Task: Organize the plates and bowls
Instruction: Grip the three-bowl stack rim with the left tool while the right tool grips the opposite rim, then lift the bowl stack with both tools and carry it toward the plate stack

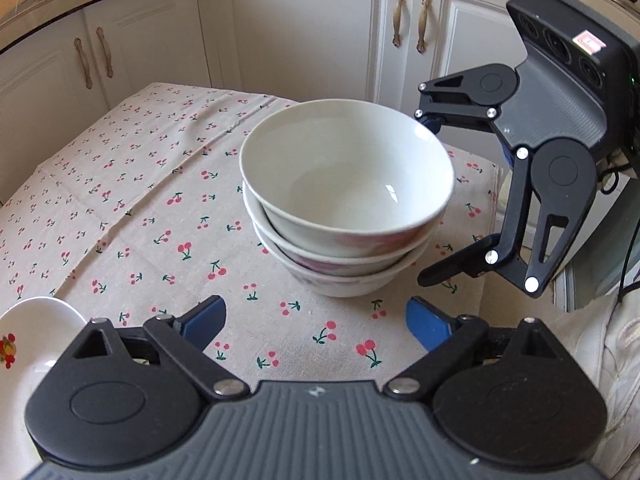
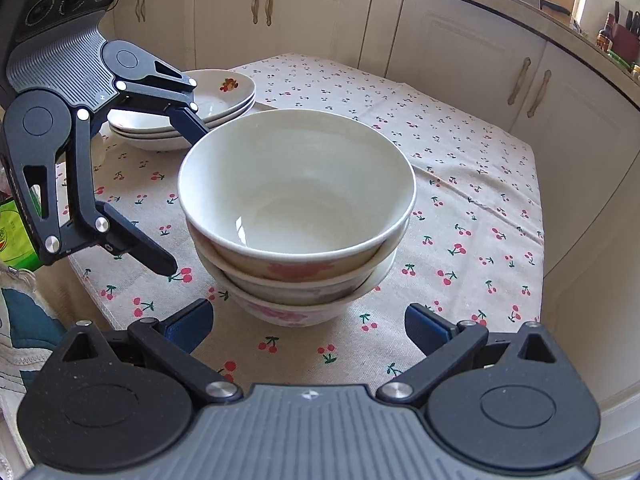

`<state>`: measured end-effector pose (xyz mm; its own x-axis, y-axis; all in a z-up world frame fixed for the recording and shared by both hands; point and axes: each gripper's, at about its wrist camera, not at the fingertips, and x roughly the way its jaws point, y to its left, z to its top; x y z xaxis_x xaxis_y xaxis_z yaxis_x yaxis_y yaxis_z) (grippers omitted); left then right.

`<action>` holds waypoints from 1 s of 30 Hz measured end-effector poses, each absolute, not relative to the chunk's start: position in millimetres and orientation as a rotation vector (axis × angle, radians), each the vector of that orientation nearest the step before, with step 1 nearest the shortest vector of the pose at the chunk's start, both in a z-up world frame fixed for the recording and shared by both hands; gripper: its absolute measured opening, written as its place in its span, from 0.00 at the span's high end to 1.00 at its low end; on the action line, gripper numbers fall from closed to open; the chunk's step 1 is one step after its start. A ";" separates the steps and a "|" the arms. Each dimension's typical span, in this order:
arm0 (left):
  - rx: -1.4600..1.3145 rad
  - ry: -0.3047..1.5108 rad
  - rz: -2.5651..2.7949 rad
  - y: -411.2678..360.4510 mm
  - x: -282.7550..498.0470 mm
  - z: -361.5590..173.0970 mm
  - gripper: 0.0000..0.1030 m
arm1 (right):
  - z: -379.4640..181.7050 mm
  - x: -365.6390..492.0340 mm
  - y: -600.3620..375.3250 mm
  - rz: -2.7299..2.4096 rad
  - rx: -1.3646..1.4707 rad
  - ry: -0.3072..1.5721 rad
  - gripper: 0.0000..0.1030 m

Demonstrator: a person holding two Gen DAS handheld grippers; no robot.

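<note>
Standing nested at 12 o'clock from both wide-open, empty tools, left tool [image 1: 316, 322] and right tool [image 2: 308, 322], are three bowls [image 1: 347, 196].

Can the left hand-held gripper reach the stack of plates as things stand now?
Probably yes: the left hand-held gripper is open and empty, the plates sit uncovered beside it, and the bowls are not in between.

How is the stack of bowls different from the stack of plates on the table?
The bowl stack is deep and tall; the plate stack is shallow and low. The bowls carry pink flowers outside; the top plate shows a fruit picture inside. Both are white, three pieces each, on the cherry tablecloth.
</note>
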<state>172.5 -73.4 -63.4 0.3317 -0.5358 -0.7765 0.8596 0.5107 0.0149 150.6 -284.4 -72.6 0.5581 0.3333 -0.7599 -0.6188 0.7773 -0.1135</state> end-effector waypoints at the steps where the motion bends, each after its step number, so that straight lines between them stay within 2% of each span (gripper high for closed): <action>1: 0.474 0.805 -0.966 -76.1 174.5 -65.5 0.07 | -73.3 152.0 -284.5 0.584 -0.397 0.797 0.00; 18: 0.552 0.811 -1.106 -95.6 193.2 -74.3 0.13 | -70.1 171.1 -289.7 0.743 -0.466 0.779 0.00; 21: 0.550 0.816 -1.138 -96.9 196.7 -72.4 0.20 | -67.3 173.8 -287.1 0.774 -0.485 0.781 0.00; 30: 0.564 0.811 -1.191 -100.1 201.1 -71.3 0.24 | -65.8 179.9 -283.5 0.816 -0.526 0.795 0.02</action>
